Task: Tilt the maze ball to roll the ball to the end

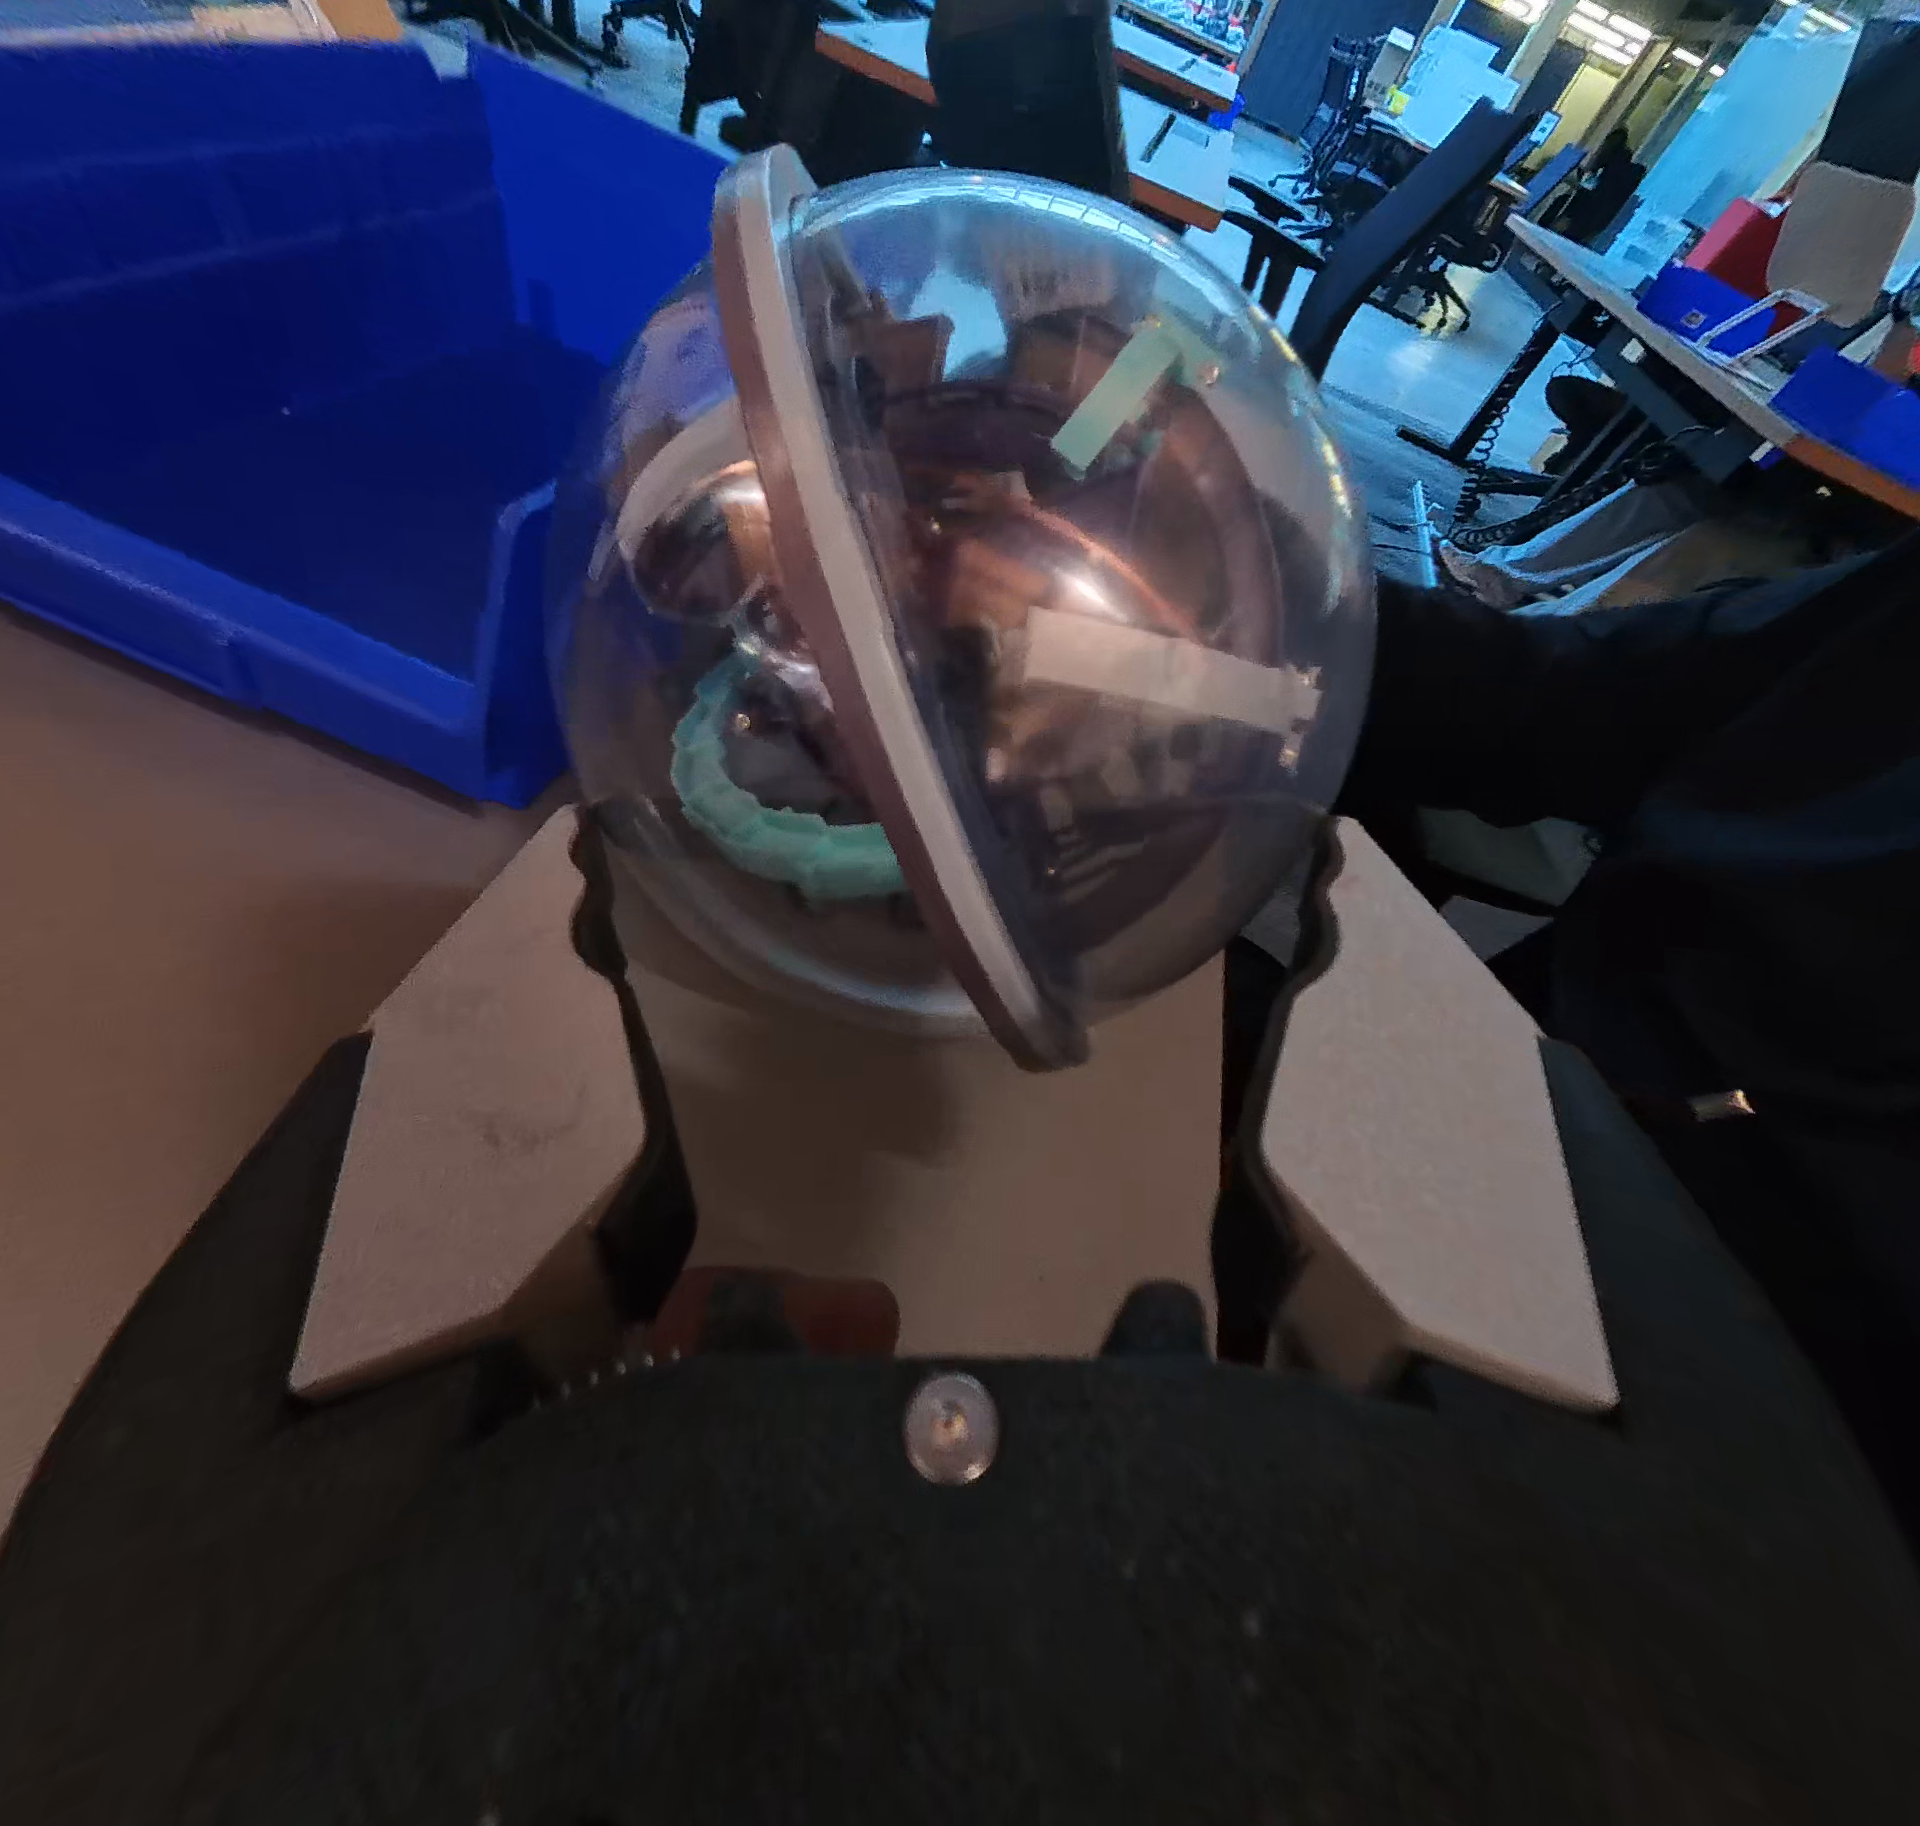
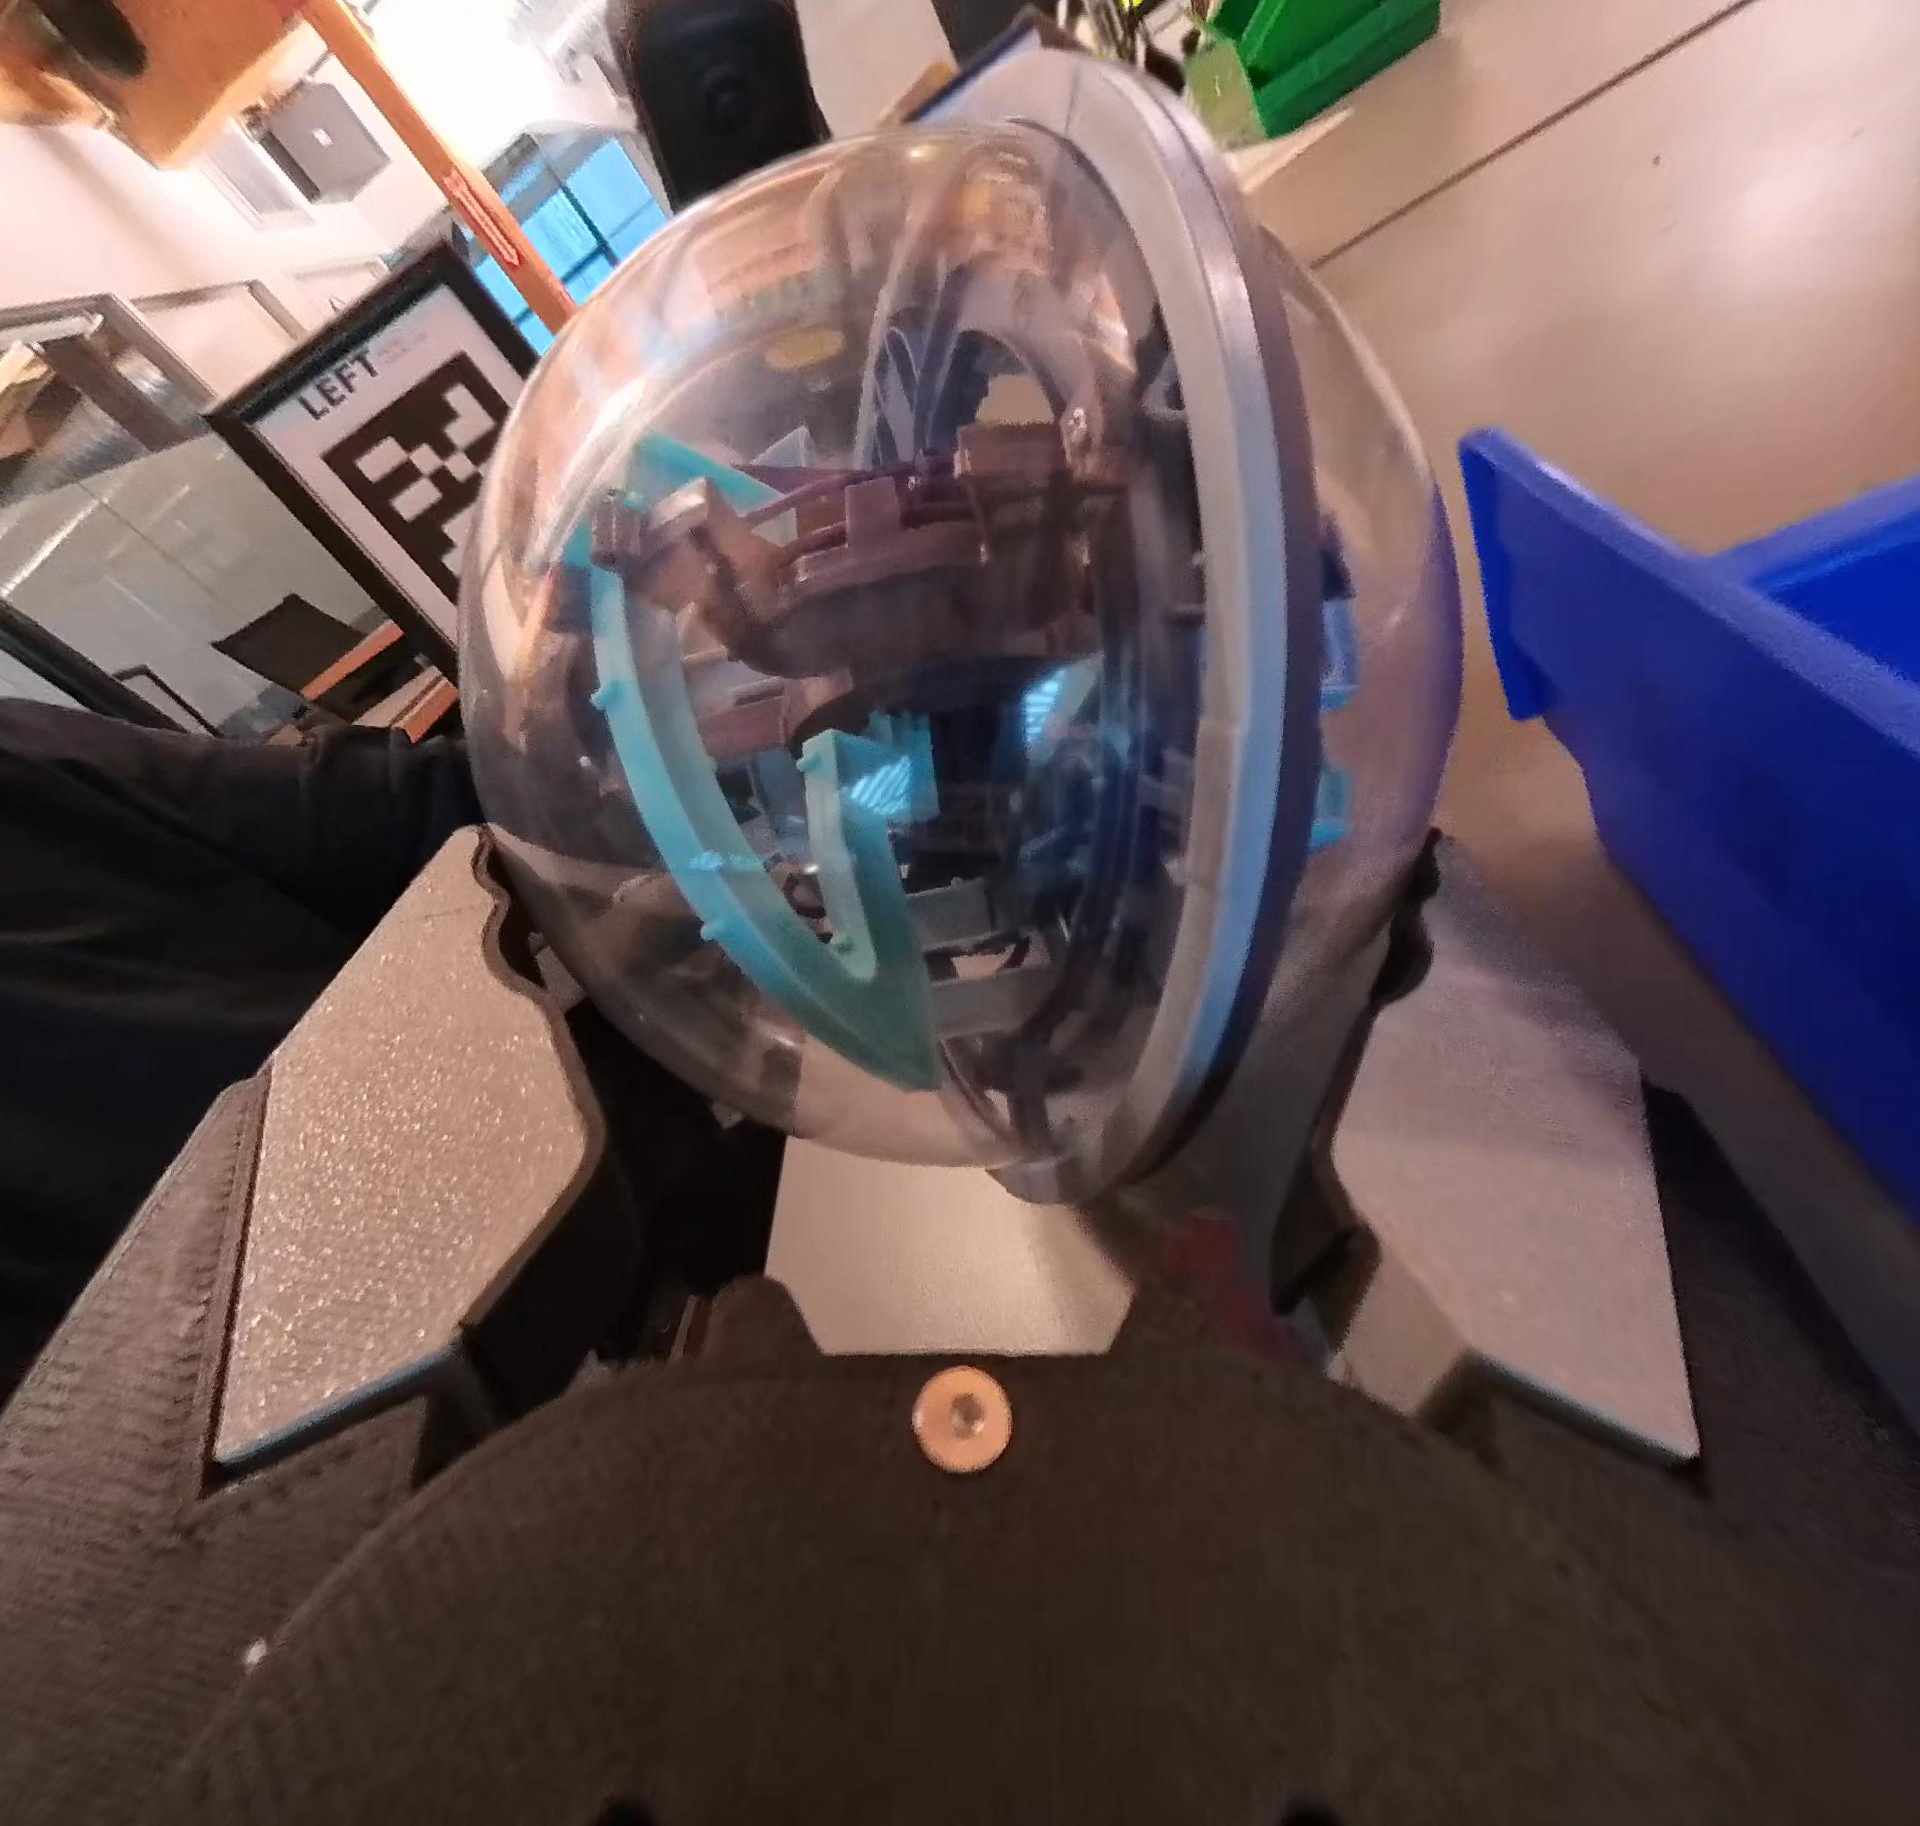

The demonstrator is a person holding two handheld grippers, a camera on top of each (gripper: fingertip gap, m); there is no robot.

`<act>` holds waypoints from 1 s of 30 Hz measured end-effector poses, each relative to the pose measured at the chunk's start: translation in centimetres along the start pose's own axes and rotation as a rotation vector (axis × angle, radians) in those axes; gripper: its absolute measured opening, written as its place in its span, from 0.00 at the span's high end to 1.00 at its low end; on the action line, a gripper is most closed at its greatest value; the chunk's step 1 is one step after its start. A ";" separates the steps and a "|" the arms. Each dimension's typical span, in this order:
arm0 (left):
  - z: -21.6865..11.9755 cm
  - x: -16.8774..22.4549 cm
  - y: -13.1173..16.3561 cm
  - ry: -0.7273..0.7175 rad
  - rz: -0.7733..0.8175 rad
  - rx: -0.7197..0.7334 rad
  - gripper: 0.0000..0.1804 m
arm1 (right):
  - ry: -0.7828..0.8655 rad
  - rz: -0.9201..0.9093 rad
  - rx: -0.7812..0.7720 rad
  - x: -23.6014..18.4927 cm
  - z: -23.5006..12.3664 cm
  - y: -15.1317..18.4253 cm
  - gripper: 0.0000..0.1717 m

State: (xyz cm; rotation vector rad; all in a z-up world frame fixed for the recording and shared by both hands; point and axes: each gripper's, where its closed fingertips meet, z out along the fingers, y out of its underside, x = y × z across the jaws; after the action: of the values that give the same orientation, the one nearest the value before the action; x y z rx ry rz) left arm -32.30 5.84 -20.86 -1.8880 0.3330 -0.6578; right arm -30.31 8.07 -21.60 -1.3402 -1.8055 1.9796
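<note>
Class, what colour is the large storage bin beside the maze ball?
Blue bin; clearest in the left wrist view.

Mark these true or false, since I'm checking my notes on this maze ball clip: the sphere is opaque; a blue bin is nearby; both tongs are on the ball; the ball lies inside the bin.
1. The sphere is opaque: false. The maze ball has a clear shell showing teal tracks inside.
2. A blue bin is nearby: true.
3. Left tongs and right tongs both clasp the ball: true.
4. The ball lies inside the bin: false. It is held up beside the bin.
</note>
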 end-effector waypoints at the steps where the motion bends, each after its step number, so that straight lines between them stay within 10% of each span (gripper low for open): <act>1: -0.2 0.1 -0.4 -0.004 0.015 0.003 0.29 | -0.002 -0.013 0.016 -0.2 0.0 -0.4 0.09; 30: -3.1 5.1 -11.5 -0.132 0.397 -0.043 0.27 | 0.018 -0.409 0.294 -8.3 -2.3 -12.2 0.09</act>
State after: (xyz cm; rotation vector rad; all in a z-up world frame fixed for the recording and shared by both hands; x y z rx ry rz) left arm -30.76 5.52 -7.96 -1.8235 0.6194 -0.2595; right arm -29.21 7.73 -6.70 -0.8225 -1.5480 1.9013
